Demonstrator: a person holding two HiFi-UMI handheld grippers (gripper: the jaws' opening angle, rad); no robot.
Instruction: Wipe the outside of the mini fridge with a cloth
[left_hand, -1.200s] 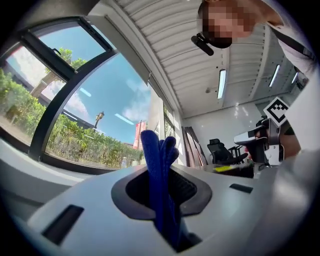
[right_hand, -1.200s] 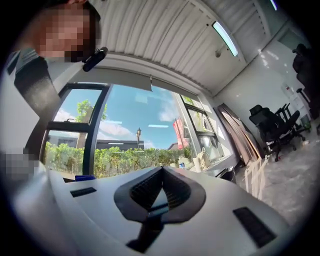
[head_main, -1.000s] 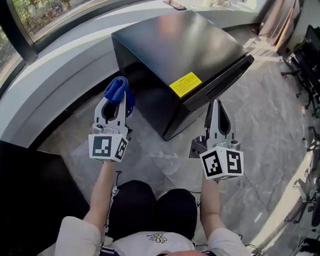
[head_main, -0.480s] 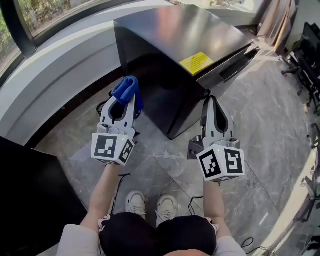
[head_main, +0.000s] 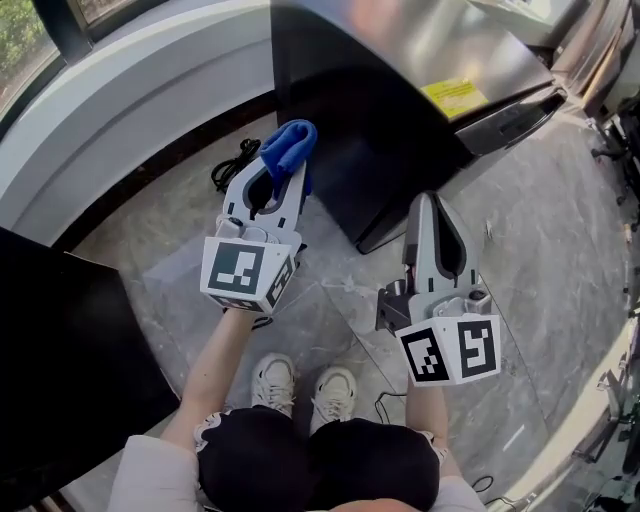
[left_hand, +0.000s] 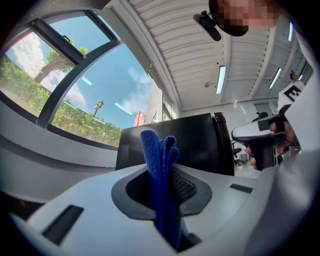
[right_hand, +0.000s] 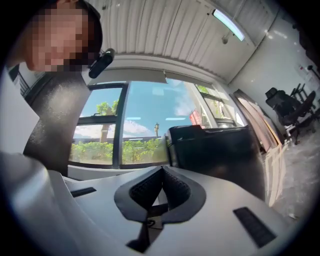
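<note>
Pinching a folded blue cloth (head_main: 291, 141) between its jaws, the left gripper (head_main: 283, 168) hangs near the dark side wall of the mini fridge (head_main: 390, 110). The right gripper (head_main: 427, 203) is empty, its jaws closed tip to tip, near the fridge's front corner. The fridge's top is blurred and cut off in the head view, and its yellow label (head_main: 454, 97) is unreadable. A black cable (head_main: 234, 158) lies partly hidden behind the left gripper.
</note>
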